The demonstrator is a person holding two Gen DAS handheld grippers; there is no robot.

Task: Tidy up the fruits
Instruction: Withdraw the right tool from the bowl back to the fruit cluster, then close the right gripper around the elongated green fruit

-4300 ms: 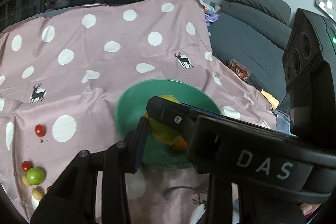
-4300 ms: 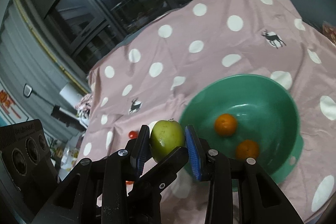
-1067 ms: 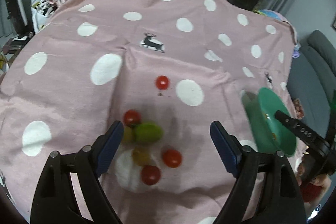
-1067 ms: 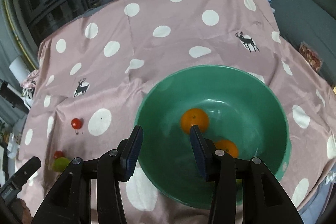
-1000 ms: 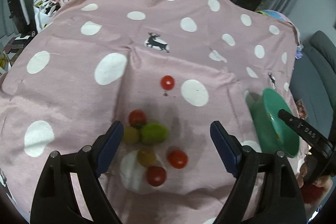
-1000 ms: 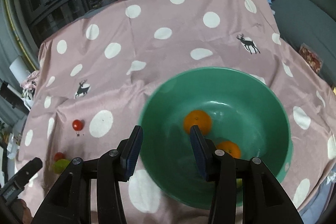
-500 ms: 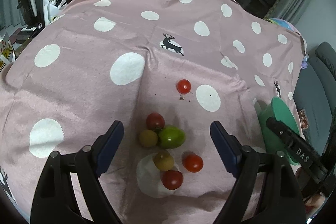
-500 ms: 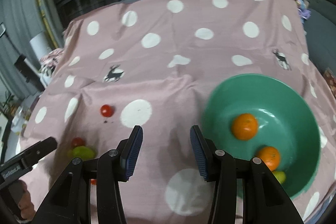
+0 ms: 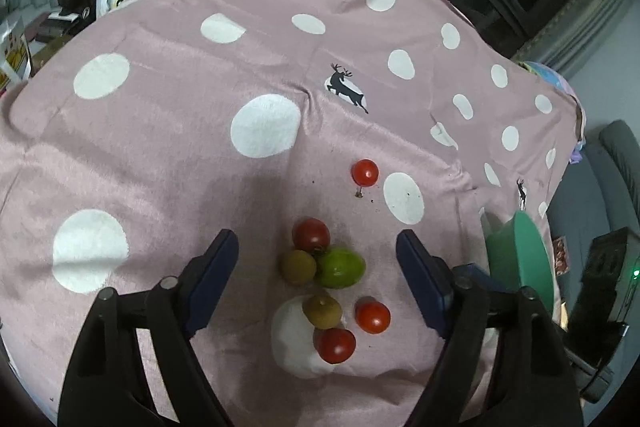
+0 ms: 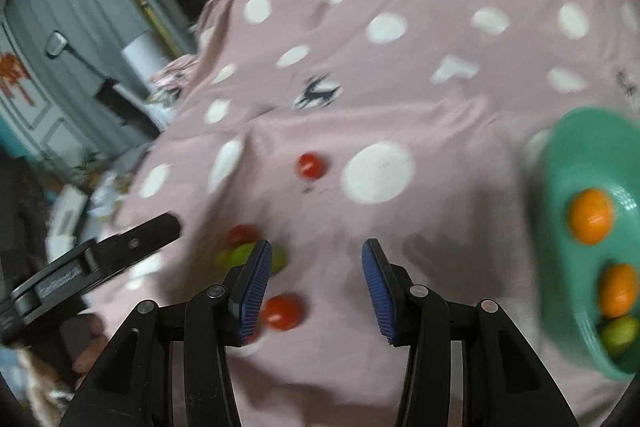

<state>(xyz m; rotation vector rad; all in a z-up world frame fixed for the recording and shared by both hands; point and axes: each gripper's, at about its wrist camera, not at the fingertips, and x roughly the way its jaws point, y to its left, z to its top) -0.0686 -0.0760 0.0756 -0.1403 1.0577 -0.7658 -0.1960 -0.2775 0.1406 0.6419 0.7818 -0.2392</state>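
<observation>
Since dropping the apple, my right gripper [image 10: 316,287] (empty, parted) swung to lower-centre fruit; left gripper [image 9: 318,283], narrowing, brackets the green fruit [image 9: 340,267], nothing gripped

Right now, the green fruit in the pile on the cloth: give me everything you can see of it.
The green fruit is smooth, glossy, oval and lime-coloured, the largest piece in the cluster. It lies on its side on the pink dotted cloth. A dark red tomato touches its upper left and a brownish round fruit its left. It lies between the open fingers of the left gripper, touching neither. The right wrist view shows it blurred.
</observation>
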